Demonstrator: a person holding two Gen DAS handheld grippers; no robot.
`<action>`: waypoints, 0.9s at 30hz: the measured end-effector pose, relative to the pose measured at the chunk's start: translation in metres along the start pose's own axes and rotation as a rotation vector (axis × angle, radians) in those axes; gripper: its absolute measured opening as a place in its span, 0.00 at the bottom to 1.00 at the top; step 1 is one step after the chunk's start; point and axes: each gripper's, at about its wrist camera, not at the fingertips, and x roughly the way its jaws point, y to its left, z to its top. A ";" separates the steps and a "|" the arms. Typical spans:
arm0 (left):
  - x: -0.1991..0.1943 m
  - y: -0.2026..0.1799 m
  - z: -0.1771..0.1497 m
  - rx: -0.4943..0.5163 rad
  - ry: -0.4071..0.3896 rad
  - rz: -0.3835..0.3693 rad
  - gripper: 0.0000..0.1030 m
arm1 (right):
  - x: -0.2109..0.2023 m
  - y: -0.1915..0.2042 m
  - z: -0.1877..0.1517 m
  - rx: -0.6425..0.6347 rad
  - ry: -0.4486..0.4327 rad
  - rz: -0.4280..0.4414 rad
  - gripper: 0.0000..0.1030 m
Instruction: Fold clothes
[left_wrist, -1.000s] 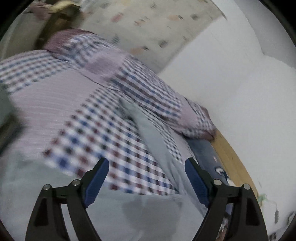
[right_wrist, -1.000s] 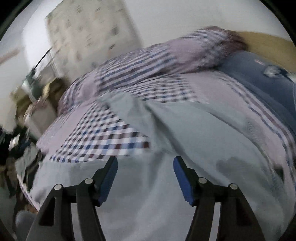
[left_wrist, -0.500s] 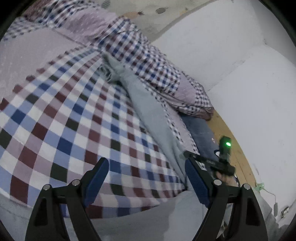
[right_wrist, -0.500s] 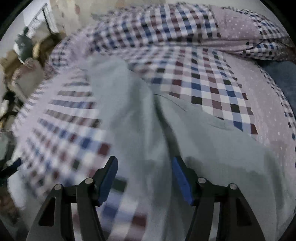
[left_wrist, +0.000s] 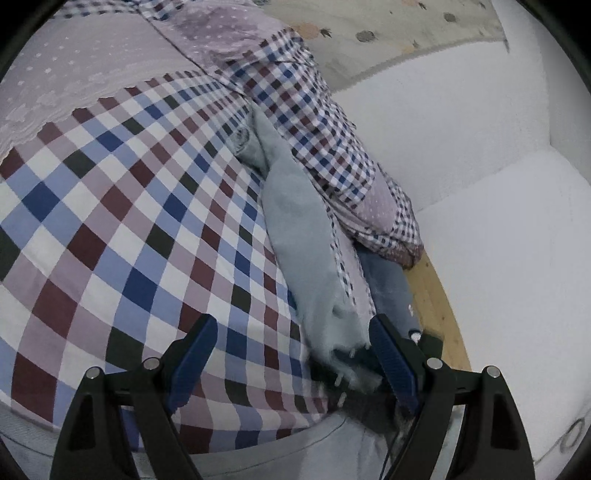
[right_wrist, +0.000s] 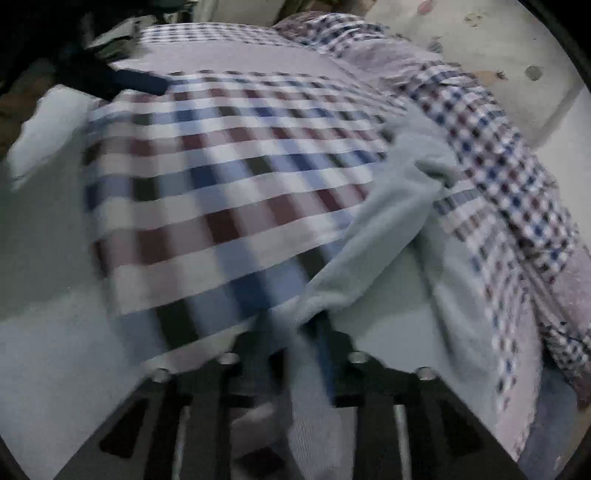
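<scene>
A pale grey-blue garment (left_wrist: 295, 221) lies in a long, bunched strip across the checked quilt (left_wrist: 110, 221). In the left wrist view its near end runs into a dark gripper body beside my right-hand pad. My left gripper (left_wrist: 293, 356) is open above the quilt, with the garment's end just inside its right finger. In the blurred right wrist view, my right gripper (right_wrist: 295, 343) is shut on the garment's (right_wrist: 388, 229) near end. The cloth rises away from the closed fingers. A blue-padded finger (right_wrist: 140, 82) shows at the quilt's far left.
A rolled checked duvet (left_wrist: 325, 140) lies along the wall side of the bed. Beyond it are a white wall (left_wrist: 461, 166), a wooden bed rail (left_wrist: 436, 306) and a dark blue cloth (left_wrist: 388, 288). A patterned curtain (left_wrist: 369, 33) hangs at the back.
My right gripper has gone from open to shut on the garment's end. The garment has been drawn from a spread sheet into a narrow strip. My left gripper has dropped closer to the quilt.
</scene>
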 end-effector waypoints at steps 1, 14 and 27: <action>0.000 0.000 0.000 0.003 -0.001 0.003 0.85 | -0.003 0.003 -0.002 -0.002 0.006 0.025 0.50; -0.005 -0.012 0.012 0.083 -0.025 0.045 0.85 | 0.021 -0.180 0.042 0.860 -0.240 0.218 0.64; -0.045 0.019 0.049 0.023 -0.136 0.179 0.85 | 0.063 -0.008 0.158 -0.062 -0.156 -0.122 0.15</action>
